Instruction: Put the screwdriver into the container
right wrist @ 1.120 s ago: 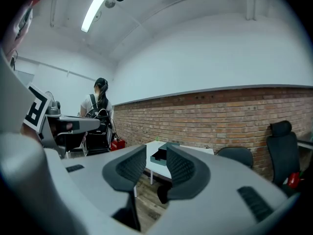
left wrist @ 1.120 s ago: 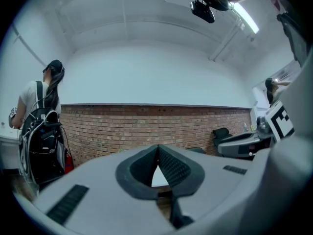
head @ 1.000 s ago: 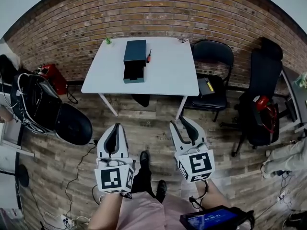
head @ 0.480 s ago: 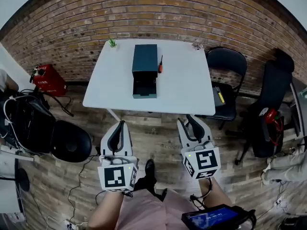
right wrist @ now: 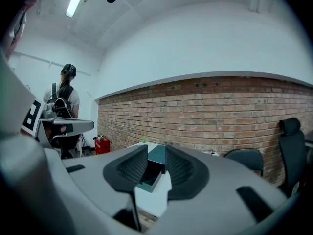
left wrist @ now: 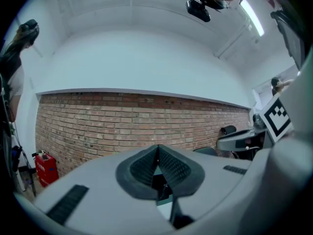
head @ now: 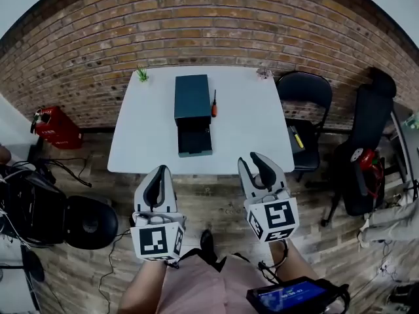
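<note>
A dark teal container (head: 192, 102) stands on the white table (head: 249, 129), its drawer (head: 195, 139) pulled out toward me. The screwdriver (head: 213, 104), with an orange-red handle, lies on the table against the container's right side. My left gripper (head: 159, 171) hovers just short of the table's near edge, shut with nothing in it; its pads meet at the tip (left wrist: 158, 146). My right gripper (head: 255, 159) is level with it to the right, open and empty; its jaws have just been closing a little. Between its jaws I see the open drawer (right wrist: 149, 178).
A black chair (head: 304, 103) stands at the table's right end, and an office chair (head: 366, 142) further right. A small green plant (head: 141, 74) sits on the table's back left corner. Dark bags (head: 85, 221) and a red case (head: 55, 126) lie left. A brick wall (head: 209, 31) backs the table.
Both grippers have travelled forward across the floor. The table and container now sit lower in the head view, with the table's near edge right at the gripper tips.
</note>
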Tool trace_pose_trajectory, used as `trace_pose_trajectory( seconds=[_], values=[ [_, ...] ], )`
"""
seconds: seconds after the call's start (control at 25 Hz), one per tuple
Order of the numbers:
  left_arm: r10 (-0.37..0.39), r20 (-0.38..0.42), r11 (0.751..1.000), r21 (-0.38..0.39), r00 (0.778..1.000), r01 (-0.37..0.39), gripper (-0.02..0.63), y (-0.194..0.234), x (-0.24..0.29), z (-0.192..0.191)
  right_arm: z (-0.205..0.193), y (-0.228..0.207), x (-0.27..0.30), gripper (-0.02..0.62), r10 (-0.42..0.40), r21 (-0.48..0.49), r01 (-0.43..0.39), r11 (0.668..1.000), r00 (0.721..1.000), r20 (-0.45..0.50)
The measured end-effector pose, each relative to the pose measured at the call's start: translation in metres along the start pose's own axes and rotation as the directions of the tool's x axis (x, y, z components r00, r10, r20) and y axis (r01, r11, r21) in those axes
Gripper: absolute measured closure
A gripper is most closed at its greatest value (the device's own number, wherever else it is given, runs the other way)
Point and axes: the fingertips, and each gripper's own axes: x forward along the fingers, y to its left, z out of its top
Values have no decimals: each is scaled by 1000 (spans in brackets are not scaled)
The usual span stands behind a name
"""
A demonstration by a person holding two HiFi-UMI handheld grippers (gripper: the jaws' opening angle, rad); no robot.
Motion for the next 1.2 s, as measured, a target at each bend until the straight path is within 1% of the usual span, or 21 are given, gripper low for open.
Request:
trace_pose_trajectory(
  seconds=[0.32, 0.56, 0.76, 0.92, 1.2],
  values=[
    [-44, -30, 999, 0, 999, 44, 594, 3, 29, -11, -1, -15, 20, 479, -35, 28, 36, 999, 999, -13],
    [-56, -56, 998, 2, 997, 56, 594, 4, 60, -21, -4, -33, 47, 479, -52, 45, 53, 998, 998, -25],
    [-54, -56, 999, 2, 997, 54, 594, 12, 93, -29, -12, -42, 80, 479, -28, 56, 30, 998, 999, -38],
    [-60, -62, 998, 12, 996, 61, 594, 17, 127, -32, -12, -63, 115, 477, -24, 68, 27, 997, 999, -48],
    [-35, -76, 999, 24, 996, 37, 594, 31, 193, -33, -8, -93, 183, 477, 7, 87, -2, 996, 998, -60]
  ],
)
